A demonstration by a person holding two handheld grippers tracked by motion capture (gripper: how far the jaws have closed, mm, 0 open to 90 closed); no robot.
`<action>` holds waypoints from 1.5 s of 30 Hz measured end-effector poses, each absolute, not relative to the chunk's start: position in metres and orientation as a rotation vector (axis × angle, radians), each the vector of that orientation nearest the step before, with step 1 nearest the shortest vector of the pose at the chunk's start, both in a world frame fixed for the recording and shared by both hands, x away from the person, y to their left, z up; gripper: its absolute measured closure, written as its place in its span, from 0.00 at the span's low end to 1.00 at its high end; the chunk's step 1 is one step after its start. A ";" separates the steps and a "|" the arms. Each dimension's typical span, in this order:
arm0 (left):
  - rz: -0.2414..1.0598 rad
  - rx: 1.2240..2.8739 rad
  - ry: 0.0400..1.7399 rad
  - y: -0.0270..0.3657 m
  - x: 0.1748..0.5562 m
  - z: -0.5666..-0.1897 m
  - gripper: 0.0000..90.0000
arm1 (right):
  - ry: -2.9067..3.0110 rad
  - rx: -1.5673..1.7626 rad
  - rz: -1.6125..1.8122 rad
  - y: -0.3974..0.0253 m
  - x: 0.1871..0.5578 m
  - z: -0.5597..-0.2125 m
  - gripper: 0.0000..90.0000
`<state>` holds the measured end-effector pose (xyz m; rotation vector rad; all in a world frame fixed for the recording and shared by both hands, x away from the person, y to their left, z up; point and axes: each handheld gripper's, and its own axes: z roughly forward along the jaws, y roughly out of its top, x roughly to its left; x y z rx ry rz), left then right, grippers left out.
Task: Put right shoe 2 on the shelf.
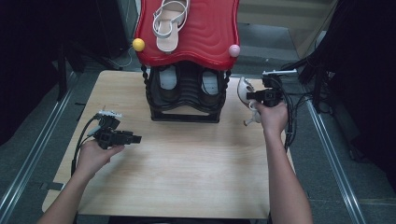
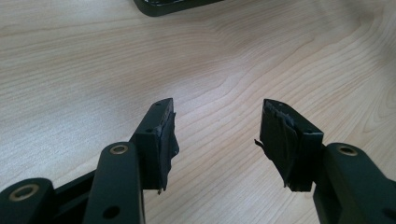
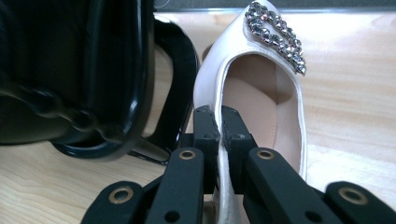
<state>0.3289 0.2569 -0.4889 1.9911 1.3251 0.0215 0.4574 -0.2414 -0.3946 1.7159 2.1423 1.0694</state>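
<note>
Right claw [image 3: 219, 135] clamped on the side wall of a cream pump [image 3: 261, 93], one jaw inside the shoe, one outside. In the high view that shoe [image 1: 243, 89] sits at about 3 o'clock from the black shoe rack [image 1: 187, 95], just beside its right post, heel hanging low near the desk [image 1: 187, 168]. Can't tell if the heel touches the wood. Rhinestone buckle [image 3: 275, 35] on the toe, pointing away from the claw.

Left claw [image 2: 217, 135] open and empty, hovering over bare desk at roughly 8 o'clock from the rack, well apart from the shoe.

Handling guess: shoe looks light, upper thin and a bit flexible, so a rim grip may let it swing or twist. Satin-like finish could be slippery. Buckle stones look fragile, keep jaws off them. The stiffer heel counter is probably a steadier hold than mid-side.

White sandal [image 1: 170, 21] lies on the rack's red top tray [image 1: 210, 32], at 12 o'clock.
</note>
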 end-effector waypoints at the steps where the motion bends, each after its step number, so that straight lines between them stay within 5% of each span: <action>1: 0.022 1.990 1.325 0.257 0.329 -0.489 0.51 | 2.139 1.709 1.073 -0.241 0.457 -0.390 0.98; 45: 0.020 2.022 1.299 0.257 0.335 -0.489 0.50 | 2.076 1.584 1.195 -0.217 0.465 -0.217 0.98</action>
